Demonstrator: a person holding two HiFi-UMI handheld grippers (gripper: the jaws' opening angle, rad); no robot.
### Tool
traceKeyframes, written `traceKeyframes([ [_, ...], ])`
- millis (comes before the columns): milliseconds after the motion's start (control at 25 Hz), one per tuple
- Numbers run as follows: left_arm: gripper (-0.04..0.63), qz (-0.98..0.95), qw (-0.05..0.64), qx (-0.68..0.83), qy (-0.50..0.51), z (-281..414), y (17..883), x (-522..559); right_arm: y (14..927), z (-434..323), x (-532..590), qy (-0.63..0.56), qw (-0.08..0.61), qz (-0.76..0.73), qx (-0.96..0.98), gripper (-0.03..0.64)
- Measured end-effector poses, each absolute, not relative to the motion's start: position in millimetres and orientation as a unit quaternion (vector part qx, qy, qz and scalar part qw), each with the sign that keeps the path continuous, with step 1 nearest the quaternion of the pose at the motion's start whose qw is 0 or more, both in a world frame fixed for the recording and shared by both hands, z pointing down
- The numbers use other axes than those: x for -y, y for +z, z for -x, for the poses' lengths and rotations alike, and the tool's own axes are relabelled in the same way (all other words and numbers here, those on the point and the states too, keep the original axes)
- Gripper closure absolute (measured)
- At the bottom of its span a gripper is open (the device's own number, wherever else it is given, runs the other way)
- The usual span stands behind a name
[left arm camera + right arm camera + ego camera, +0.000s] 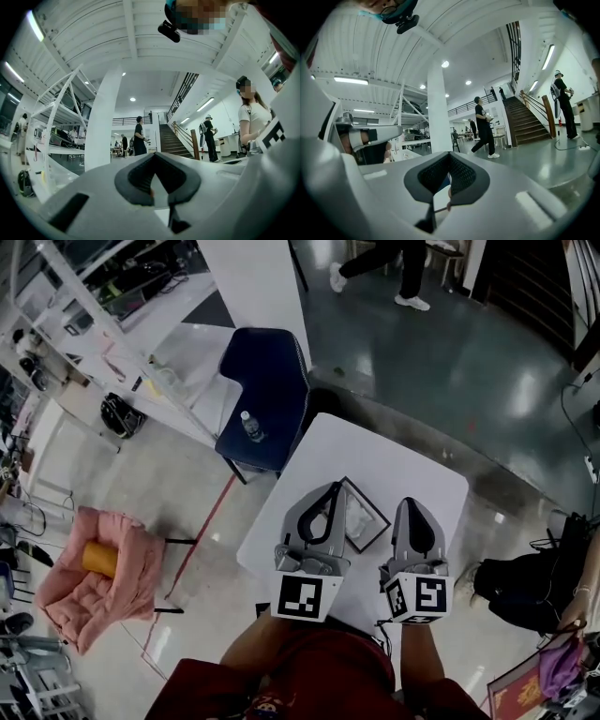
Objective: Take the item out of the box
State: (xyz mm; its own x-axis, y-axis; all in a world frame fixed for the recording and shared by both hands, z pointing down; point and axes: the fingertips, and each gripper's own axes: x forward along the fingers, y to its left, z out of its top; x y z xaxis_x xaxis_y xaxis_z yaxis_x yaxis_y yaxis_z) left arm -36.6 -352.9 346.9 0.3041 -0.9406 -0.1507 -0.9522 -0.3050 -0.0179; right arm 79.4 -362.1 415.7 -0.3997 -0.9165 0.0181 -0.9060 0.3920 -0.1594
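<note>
On the white table (412, 470) lies a small square box (367, 517) with a black rim and something pale inside; I cannot make out what it is. My left gripper (335, 487) hovers over the box's left edge, jaws meeting at the tip with nothing between them. To the right of the box, my right gripper (410, 502) is shut and empty. Both gripper views look out level into the hall and do not show the box. The left gripper (154, 153) and the right gripper (449, 153) each show pads closed together.
A blue chair (267, 395) with a bottle (250, 426) on it stands past the table's far left corner. On the floor to the left is a pink padded seat (98, 582), and to the right a black bag (525, 592). A white column (439, 112) and stairs (529, 122) rise ahead.
</note>
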Motion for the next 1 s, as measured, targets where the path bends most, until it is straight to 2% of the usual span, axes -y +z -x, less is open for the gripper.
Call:
traceKeyframes([
  [1000, 0.592, 0.831, 0.021, -0.552, 0.068, 96, 381, 402, 561, -21, 415, -0.183, -0.110, 0.573, -0.791, 0.601],
])
